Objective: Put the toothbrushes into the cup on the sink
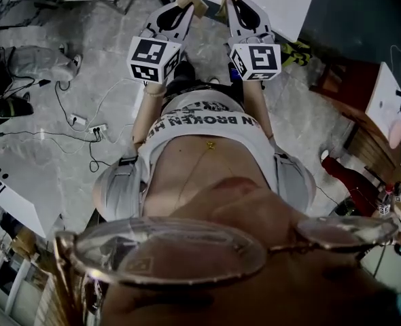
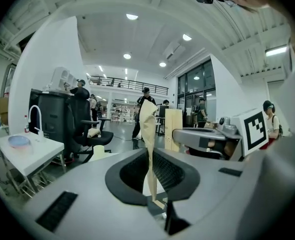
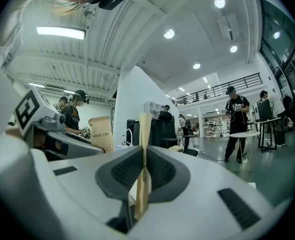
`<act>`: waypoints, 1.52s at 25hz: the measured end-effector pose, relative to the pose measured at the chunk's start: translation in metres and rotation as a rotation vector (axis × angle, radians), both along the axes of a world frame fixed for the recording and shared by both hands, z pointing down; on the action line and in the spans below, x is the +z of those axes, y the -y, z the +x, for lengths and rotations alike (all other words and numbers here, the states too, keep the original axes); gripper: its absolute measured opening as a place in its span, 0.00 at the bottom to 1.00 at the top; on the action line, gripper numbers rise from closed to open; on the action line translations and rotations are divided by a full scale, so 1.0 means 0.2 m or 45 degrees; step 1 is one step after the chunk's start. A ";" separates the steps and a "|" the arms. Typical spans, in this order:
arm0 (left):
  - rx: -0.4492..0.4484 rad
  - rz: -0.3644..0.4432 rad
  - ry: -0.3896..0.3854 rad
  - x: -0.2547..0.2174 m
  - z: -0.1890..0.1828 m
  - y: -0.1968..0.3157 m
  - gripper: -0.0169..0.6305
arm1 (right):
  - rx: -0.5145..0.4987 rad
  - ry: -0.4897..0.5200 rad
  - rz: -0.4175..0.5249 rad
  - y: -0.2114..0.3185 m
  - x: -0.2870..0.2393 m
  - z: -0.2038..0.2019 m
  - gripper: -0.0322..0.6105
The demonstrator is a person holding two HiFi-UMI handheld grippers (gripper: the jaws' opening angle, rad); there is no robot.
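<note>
Left gripper point(image 2: 148, 131) and right gripper point(image 3: 143, 134) closed — shirt point(image 1: 211, 133) reads "BROKEN".

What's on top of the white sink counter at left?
A curved faucet and a shallow pinkish dish on the sink counter; its left end runs out of view.

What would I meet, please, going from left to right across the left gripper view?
In order: white sink → black office chair → left gripper, jaws together and empty → right gripper → marker cube on the right gripper.
</note>
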State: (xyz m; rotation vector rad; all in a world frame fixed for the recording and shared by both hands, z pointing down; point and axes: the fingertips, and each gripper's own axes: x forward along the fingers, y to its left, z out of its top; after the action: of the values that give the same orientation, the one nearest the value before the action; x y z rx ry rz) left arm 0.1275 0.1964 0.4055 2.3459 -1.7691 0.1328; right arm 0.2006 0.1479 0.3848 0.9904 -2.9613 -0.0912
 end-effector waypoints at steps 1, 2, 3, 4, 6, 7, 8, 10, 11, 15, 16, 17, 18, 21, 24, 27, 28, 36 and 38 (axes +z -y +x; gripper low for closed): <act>0.010 -0.001 0.003 0.00 -0.05 0.03 0.08 | 0.003 -0.001 0.005 0.02 0.00 -0.05 0.10; 0.019 -0.002 0.005 0.00 -0.10 0.07 0.08 | 0.009 -0.001 0.007 0.05 -0.01 -0.10 0.10; 0.030 -0.003 0.007 0.00 -0.14 0.11 0.08 | 0.016 -0.001 0.008 0.09 0.00 -0.15 0.10; 0.040 -0.005 0.009 0.01 -0.18 0.15 0.08 | 0.023 0.000 0.006 0.13 0.01 -0.18 0.10; 0.062 -0.008 0.013 0.03 -0.23 0.21 0.08 | 0.035 0.001 0.000 0.19 0.03 -0.24 0.10; 0.071 -0.010 0.014 0.03 -0.25 0.24 0.08 | 0.040 -0.001 -0.002 0.21 0.04 -0.26 0.10; 0.079 -0.013 0.014 0.04 -0.27 0.26 0.08 | 0.045 -0.002 -0.003 0.24 0.04 -0.29 0.10; 0.091 -0.018 0.014 0.05 -0.32 0.30 0.08 | 0.057 -0.003 -0.006 0.27 0.04 -0.34 0.10; 0.097 -0.021 0.014 0.05 -0.36 0.31 0.08 | 0.063 -0.003 -0.007 0.29 0.04 -0.38 0.11; 0.119 -0.024 0.013 0.03 -0.50 0.37 0.08 | 0.090 -0.002 -0.014 0.35 0.03 -0.51 0.10; 0.120 -0.024 0.012 0.03 -0.54 0.38 0.08 | 0.097 -0.003 -0.014 0.37 0.03 -0.54 0.11; 0.121 -0.023 0.011 0.03 -0.56 0.39 0.08 | 0.102 -0.004 -0.012 0.37 0.04 -0.57 0.10; 0.124 -0.023 0.008 0.03 -0.58 0.39 0.08 | 0.108 -0.006 -0.010 0.38 0.04 -0.58 0.10; 0.133 -0.023 -0.001 0.05 -0.61 0.41 0.08 | 0.124 -0.018 -0.007 0.38 0.06 -0.59 0.10; 0.147 -0.021 -0.010 0.06 -0.61 0.47 0.08 | 0.144 -0.020 -0.017 0.44 0.07 -0.59 0.11; 0.151 -0.031 -0.018 0.06 -0.64 0.52 0.08 | 0.156 -0.022 -0.026 0.49 0.07 -0.60 0.11; 0.148 -0.033 -0.021 0.06 -0.65 0.53 0.08 | 0.155 -0.025 -0.028 0.50 0.07 -0.61 0.10; 0.096 -0.024 -0.036 -0.02 -0.74 0.65 0.08 | 0.095 -0.025 -0.002 0.66 -0.02 -0.73 0.10; 0.101 -0.023 -0.027 -0.03 -0.76 0.75 0.08 | 0.083 -0.022 0.005 0.75 -0.04 -0.76 0.10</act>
State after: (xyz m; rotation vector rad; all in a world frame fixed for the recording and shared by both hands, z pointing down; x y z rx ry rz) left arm -0.0239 0.0461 0.3986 2.3963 -1.6589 0.1342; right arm 0.0486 -0.0031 0.3771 1.0796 -2.9113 -0.1041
